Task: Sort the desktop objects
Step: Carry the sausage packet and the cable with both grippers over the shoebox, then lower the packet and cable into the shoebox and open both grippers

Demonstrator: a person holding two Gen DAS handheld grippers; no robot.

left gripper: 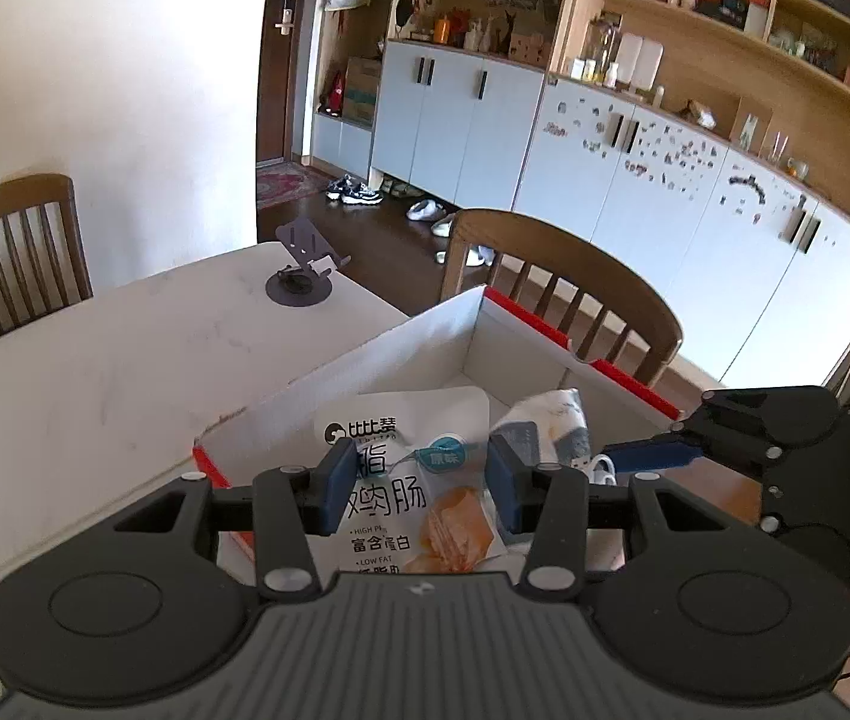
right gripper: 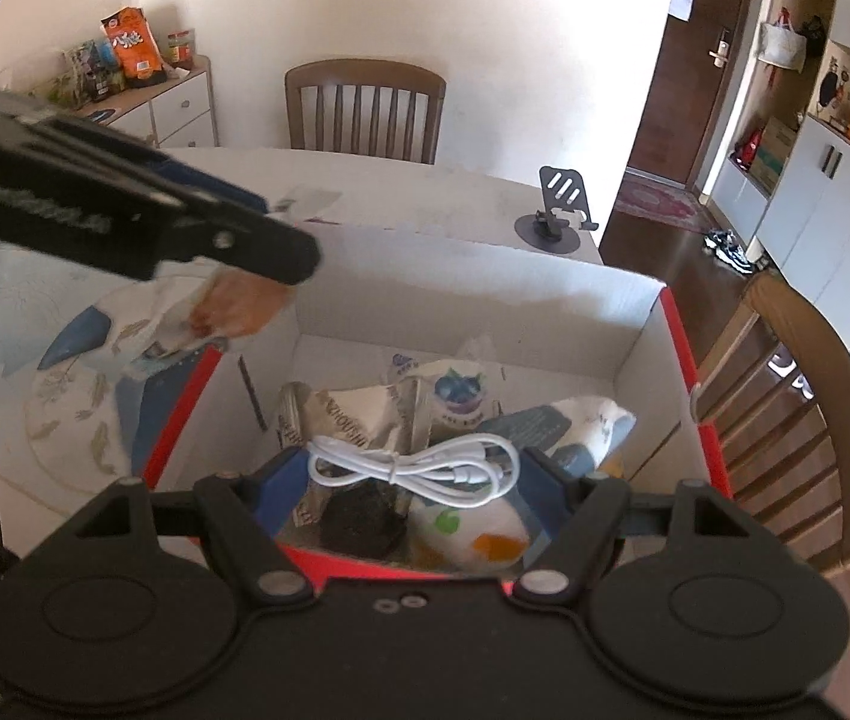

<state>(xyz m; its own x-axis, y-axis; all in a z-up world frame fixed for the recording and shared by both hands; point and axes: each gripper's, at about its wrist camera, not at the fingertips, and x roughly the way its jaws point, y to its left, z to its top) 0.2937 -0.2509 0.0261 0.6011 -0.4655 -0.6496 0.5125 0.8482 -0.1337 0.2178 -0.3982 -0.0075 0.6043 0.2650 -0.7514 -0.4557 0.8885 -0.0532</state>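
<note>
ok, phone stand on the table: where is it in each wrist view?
Left wrist: phone stand upper left of centre, near the table's far corner, beyond the cardboard box.
Right wrist: phone stand upper right of centre, behind the box's far wall.
Shared landmark: the cardboard box.

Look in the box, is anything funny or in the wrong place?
A white cable lies coiled on top of the snack packets in the box. It looks odd among food. Nothing looks spilled.
</note>
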